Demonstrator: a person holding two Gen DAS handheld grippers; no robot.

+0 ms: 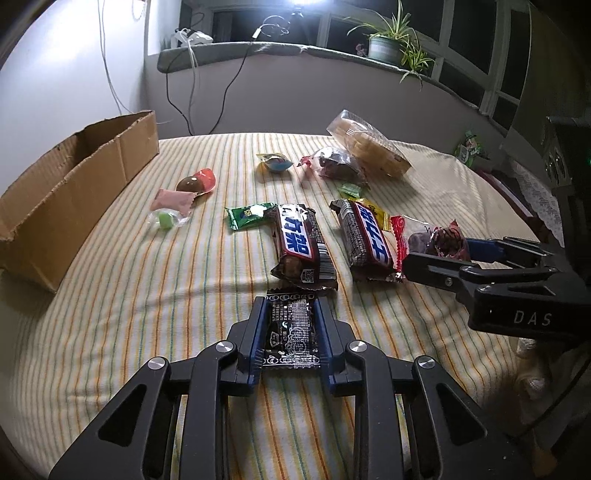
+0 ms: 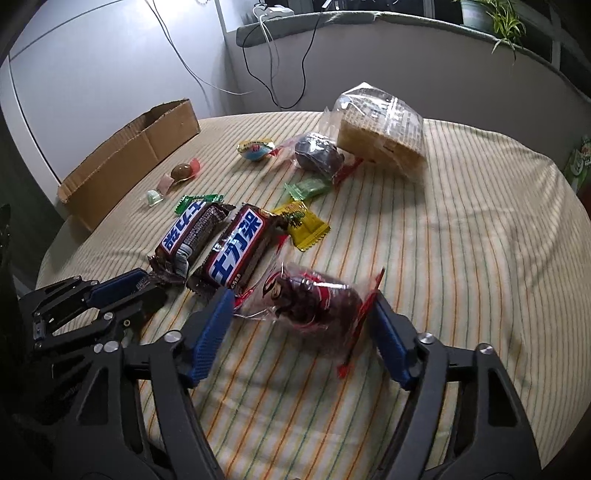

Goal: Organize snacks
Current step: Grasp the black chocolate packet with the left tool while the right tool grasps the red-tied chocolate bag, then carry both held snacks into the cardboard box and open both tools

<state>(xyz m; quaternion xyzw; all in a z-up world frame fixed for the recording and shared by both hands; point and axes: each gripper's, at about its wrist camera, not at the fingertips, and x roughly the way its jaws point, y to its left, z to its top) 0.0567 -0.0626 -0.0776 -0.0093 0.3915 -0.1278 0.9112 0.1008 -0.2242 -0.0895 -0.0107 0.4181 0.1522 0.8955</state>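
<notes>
Gleaming black-and-silver snack packet (image 1: pixel 290 334) lies flat, printed white.

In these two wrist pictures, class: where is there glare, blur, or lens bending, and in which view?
Left wrist view: a lamp at the window blows out white; the black wrapper in the left gripper glints; the box and wall bow with the fisheye. Right wrist view: the red packet between the right gripper's fingers is blurred; corners go dark.

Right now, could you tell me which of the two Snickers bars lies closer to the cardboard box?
The Snickers bar touching the green candy packet; the other bar lies beside the yellow packet, farther from the cardboard box.
</notes>
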